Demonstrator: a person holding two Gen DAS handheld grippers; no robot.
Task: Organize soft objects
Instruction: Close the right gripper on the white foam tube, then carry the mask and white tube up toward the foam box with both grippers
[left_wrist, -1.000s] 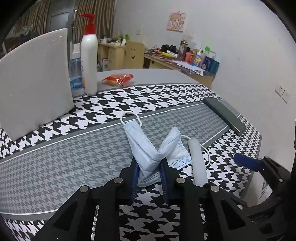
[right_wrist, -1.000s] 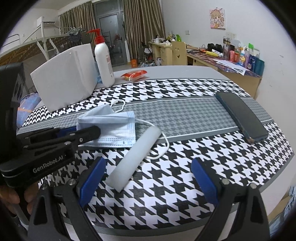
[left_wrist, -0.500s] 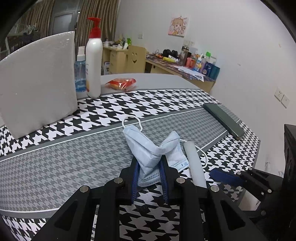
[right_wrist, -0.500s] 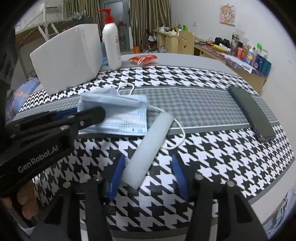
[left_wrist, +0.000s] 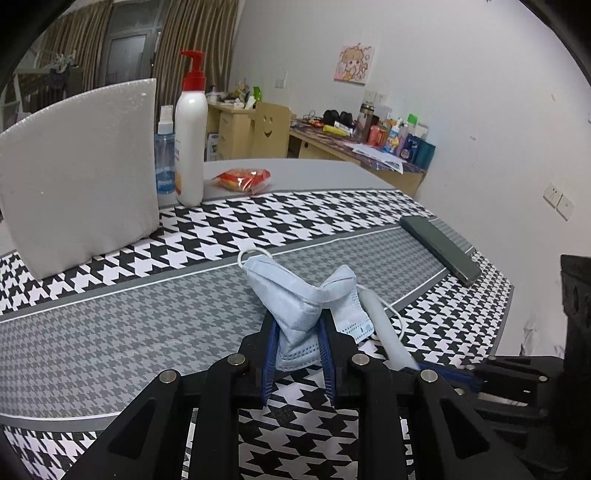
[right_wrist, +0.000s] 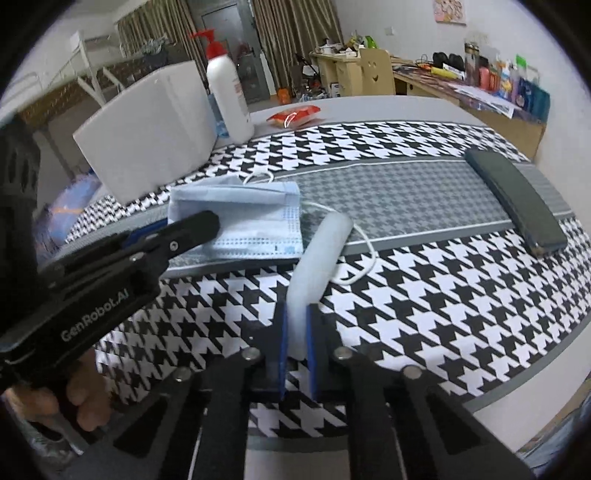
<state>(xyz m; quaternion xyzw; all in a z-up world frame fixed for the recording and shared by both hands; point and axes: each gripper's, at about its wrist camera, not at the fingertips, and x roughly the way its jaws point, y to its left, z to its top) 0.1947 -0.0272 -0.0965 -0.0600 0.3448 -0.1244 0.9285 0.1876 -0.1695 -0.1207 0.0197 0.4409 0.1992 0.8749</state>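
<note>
Foam roll pinched by right claw.

white pump bottle beside blue spray bottle, red snack packet, dark phone on houndstooth cloth, cluttered desk

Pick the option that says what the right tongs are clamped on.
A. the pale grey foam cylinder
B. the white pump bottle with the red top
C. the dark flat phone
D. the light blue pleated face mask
A: in the right wrist view the blue pads of the right tongs squeeze the near end of the pale grey foam cylinder, while the light blue pleated face mask sits in the left tongs.
</note>
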